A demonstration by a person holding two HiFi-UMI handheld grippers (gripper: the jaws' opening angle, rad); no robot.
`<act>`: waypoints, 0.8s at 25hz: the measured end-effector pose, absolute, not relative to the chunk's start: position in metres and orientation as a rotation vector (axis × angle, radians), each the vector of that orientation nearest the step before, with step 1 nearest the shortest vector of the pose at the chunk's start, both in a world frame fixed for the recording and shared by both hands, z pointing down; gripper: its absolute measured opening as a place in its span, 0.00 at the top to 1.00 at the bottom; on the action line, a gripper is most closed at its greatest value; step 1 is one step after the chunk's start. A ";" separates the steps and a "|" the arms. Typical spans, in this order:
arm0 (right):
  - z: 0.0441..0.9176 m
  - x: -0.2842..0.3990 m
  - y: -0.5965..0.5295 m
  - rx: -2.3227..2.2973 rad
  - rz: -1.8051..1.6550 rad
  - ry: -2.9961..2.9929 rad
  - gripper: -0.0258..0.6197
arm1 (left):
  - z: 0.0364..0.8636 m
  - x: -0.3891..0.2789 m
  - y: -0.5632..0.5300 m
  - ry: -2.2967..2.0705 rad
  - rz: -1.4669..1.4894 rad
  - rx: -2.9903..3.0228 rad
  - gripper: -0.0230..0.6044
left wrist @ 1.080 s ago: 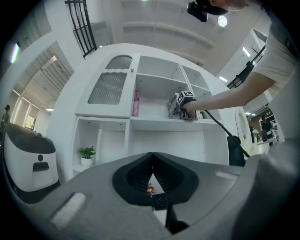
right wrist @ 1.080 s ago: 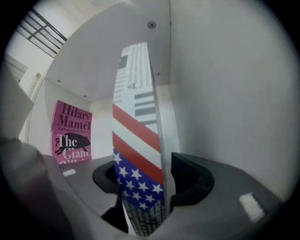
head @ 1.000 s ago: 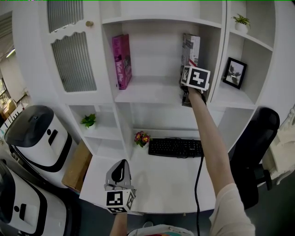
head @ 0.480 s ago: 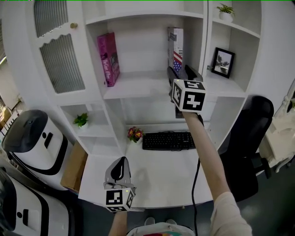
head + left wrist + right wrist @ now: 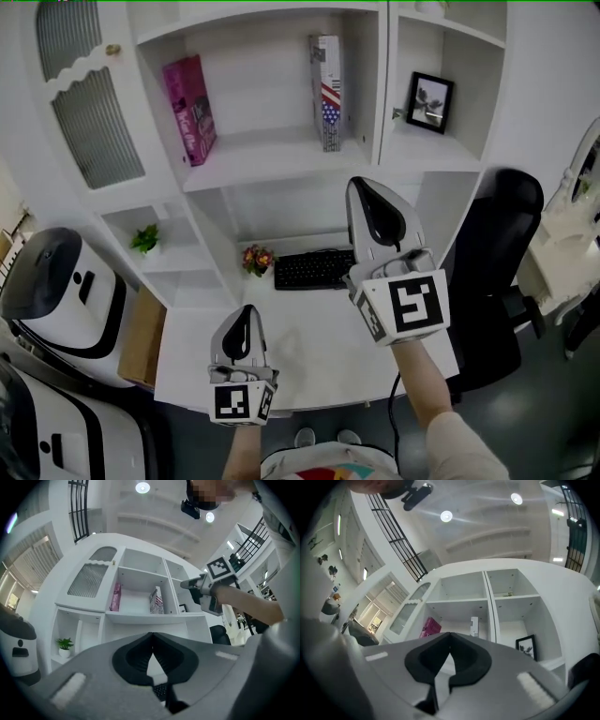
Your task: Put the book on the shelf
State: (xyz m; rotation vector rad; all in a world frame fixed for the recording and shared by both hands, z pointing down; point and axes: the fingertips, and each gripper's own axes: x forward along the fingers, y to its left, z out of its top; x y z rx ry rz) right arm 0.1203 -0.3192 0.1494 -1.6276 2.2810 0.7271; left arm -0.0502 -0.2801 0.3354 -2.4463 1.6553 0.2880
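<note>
Book [image 5: 325, 89] stands upright on the shelf [image 5: 272, 150] at 12 o'clock, by its right wall. Right gripper [image 5: 372, 192] hangs well apart at the book's 6 o'clock, fingers closing shut on nothing. Left gripper [image 5: 246, 317] at 7 o'clock over the tabletop [image 5: 319, 347], fingers together, empty.

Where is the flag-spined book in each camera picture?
Head view: the flag book stands upright at the right end of the shelf, upper centre.
Left gripper view: the flag book is at centre, same shelf end.
Right gripper view: the flag book is small, at centre.
Shared landmark: the pink book at that shelf's left end.
</note>
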 end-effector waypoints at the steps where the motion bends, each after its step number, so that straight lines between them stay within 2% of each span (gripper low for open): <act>1: 0.160 0.122 -0.307 -1.638 0.731 2.274 0.96 | 0.333 -0.048 -0.278 1.650 0.298 -2.448 0.96; 11: 0.346 0.128 -0.247 -1.806 0.404 2.431 0.96 | 0.350 -0.023 -0.259 1.571 0.352 -2.487 0.96; 20: 0.372 0.127 -0.242 -1.835 0.379 2.504 0.96 | 0.356 -0.017 -0.250 1.569 0.355 -2.480 0.96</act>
